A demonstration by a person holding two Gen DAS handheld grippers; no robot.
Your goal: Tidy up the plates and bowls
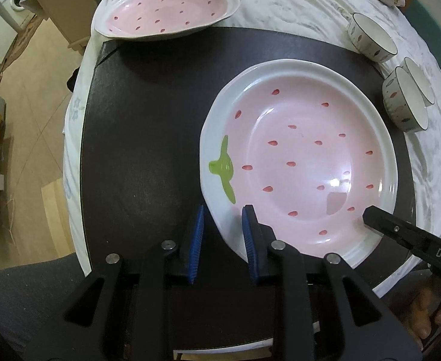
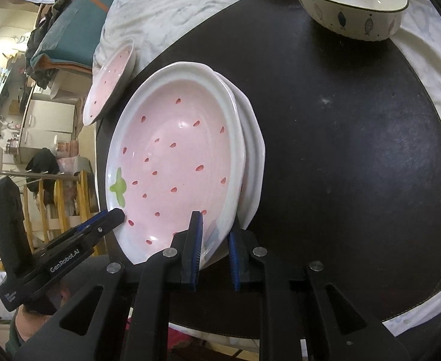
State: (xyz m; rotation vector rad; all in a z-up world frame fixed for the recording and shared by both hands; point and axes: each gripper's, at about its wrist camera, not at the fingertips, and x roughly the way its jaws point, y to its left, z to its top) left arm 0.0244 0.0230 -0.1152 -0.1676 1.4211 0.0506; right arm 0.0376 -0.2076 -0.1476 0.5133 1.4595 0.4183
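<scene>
A pink strawberry plate (image 1: 304, 156) with a white rim and green leaf lies on the black mat (image 1: 145, 120). My left gripper (image 1: 223, 228) straddles its near rim by the leaf, blue pads drawn in on either side. In the right wrist view the same plate (image 2: 175, 156) rests nested on a second plate (image 2: 255, 156). My right gripper (image 2: 214, 237) is shut on the upper plate's rim, one pad inside and one outside. The left gripper (image 2: 112, 219) shows at the leaf end, and the right gripper (image 1: 374, 216) shows on the opposite rim.
Another strawberry plate (image 1: 166, 12) sits at the mat's far edge, partly on the white cloth. Three speckled bowls (image 1: 371, 36) (image 1: 407, 102) (image 1: 419, 78) stand to the right on the cloth. A large fish-pattern bowl (image 2: 352, 3) sits on the mat's far side. A hand (image 1: 425, 316) holds the right gripper.
</scene>
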